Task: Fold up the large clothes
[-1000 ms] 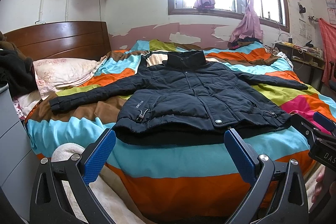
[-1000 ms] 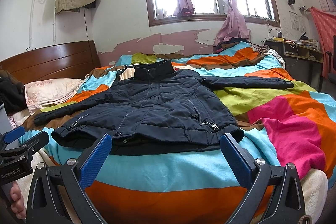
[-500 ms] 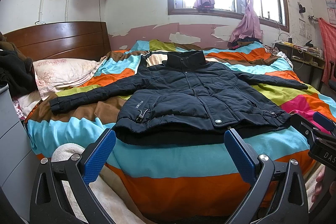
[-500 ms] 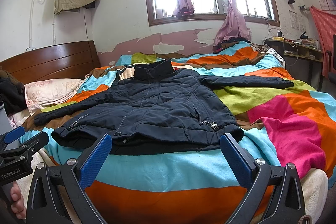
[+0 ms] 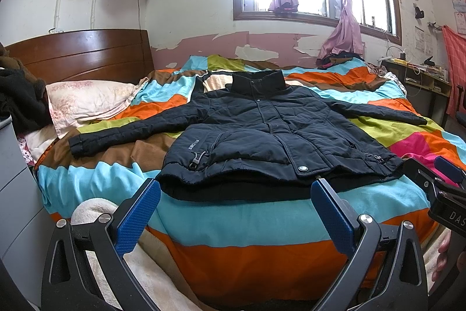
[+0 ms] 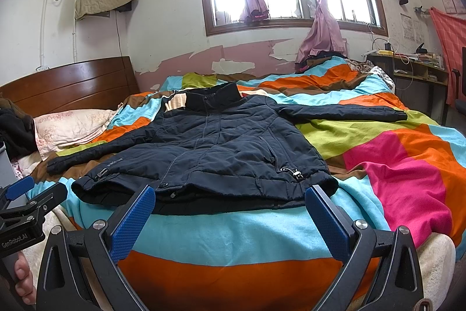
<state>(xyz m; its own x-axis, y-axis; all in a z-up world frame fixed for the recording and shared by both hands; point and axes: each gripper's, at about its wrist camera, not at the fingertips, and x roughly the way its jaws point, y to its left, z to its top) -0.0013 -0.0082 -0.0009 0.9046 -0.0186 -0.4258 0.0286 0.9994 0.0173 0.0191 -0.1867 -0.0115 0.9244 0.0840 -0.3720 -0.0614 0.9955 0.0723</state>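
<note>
Big dark jacket (image 5: 271,133) lying flat on the striped blanket (image 5: 233,220), front side up, zipped shut. Collar (image 5: 257,82) at the far end, near the window wall. Bottom hem (image 6: 204,191) at the near edge of the bed, just past both tools. One sleeve (image 5: 122,130) stretched out to the left, toward the pillow (image 5: 87,101). Other sleeve (image 6: 343,112) stretched out to the right, across the green and orange stripes.

Left gripper (image 5: 234,216) held low in front of the hem, jaws spread wide, nothing between the blue pads (image 5: 137,217). Right gripper (image 6: 230,219) the same: jaws wide apart, empty, just short of the hem. Neither one touching the jacket.

Looks like the very start. No fold made yet, both sleeves out flat.

Best guess for the next move: reach out to a sleeve end, pinch the cuff, and bring it in across the chest. Then the same for the other side. Puffy, thick cloth, so a deep bite needed, or the pads may slip off. Long reach to both cuffs from here, well apart from the tools
</note>
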